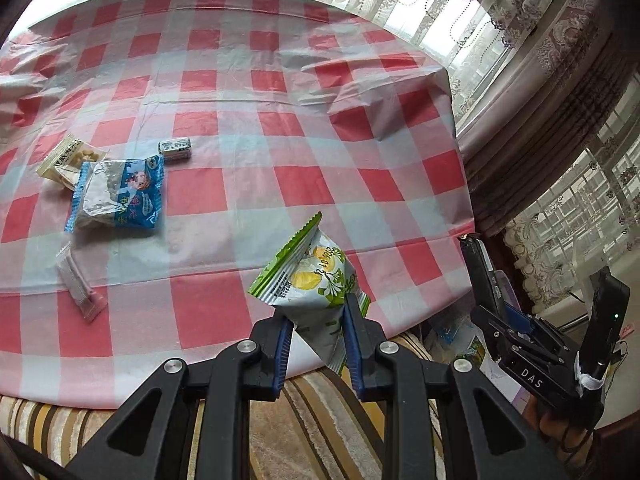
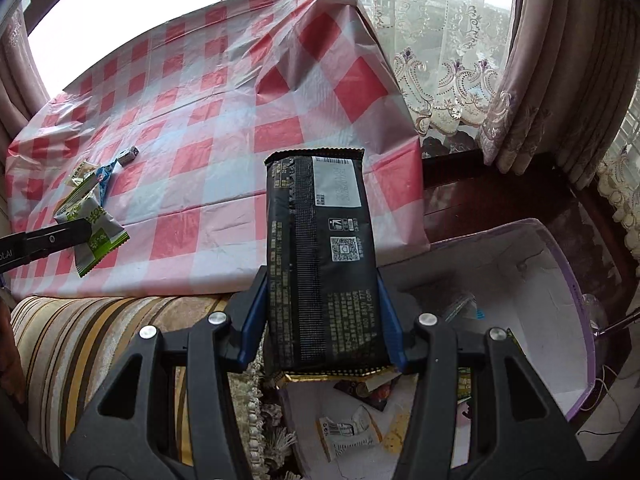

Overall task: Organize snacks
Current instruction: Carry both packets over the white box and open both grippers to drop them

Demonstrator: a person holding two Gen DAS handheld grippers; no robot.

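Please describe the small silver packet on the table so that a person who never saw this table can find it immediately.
Look at the red and white checked tablecloth, toward its left side, where several snacks lie together. Just beyond the blue bag, to its right, lies the small silver packet, apart from the others. It is the smallest item there, block-shaped and shiny, unlike the flat beige packet nearby.
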